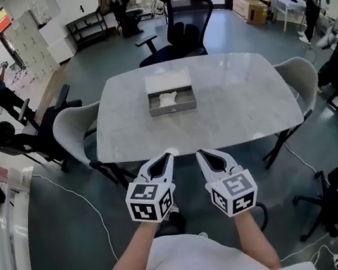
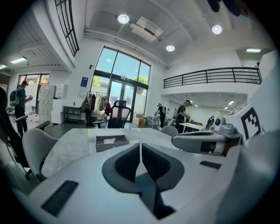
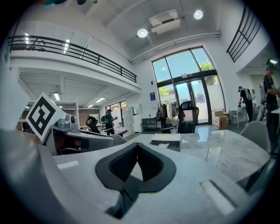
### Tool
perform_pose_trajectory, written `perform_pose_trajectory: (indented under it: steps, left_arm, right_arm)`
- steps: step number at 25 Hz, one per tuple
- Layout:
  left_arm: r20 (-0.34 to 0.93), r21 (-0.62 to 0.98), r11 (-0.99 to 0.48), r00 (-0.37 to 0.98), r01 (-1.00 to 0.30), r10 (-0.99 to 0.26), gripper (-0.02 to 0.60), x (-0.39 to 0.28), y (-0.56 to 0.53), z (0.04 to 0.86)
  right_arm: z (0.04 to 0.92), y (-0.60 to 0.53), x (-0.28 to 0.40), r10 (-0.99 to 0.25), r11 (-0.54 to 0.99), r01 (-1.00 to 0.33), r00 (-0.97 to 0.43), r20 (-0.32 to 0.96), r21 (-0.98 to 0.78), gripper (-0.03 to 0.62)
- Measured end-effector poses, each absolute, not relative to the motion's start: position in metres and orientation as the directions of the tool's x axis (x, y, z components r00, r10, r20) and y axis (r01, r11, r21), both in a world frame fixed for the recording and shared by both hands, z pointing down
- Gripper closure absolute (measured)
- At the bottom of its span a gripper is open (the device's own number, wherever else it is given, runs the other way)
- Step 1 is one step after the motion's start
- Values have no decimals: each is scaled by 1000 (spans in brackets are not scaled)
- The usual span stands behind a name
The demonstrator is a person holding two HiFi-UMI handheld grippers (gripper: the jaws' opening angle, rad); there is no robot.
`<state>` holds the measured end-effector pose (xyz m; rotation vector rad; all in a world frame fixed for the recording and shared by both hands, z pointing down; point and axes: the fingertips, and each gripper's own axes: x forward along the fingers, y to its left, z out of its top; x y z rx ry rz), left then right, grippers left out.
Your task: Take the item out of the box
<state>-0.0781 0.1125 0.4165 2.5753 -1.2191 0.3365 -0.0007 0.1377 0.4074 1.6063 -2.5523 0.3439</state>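
The left gripper [image 1: 168, 157] and the right gripper [image 1: 202, 154], both closed and empty, were near, while the box [image 1: 172, 106] with its white item [image 1: 168, 98] lay far ahead, almost midway between them.

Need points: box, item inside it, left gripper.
box [image 1: 173, 107], head view, on its front wall.
item [image 1: 168, 98], head view, middle of the white piece in the box.
left gripper [image 1: 168, 157], head view, at the tip where the jaws meet, shut.

A box [image 3: 166, 141] ahead on table [image 3: 223, 151] — right gripper [image 3: 137, 145] fingers [image 3: 119, 164] together.
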Motion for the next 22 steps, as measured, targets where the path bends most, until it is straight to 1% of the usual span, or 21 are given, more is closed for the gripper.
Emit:
perform_pose_trajectory:
  steps: [11, 22]
  left_arm:
    - [325, 166, -613, 630, -772, -706, 561, -60, 29, 433]
    - [376, 205, -634, 658, -746, -652, 561, -63, -89, 460]
  right_arm:
    - [424, 62, 16, -878, 394, -912, -411, 244, -118, 589]
    - [448, -53, -2, -855, 381, -915, -404, 327, -135, 589]
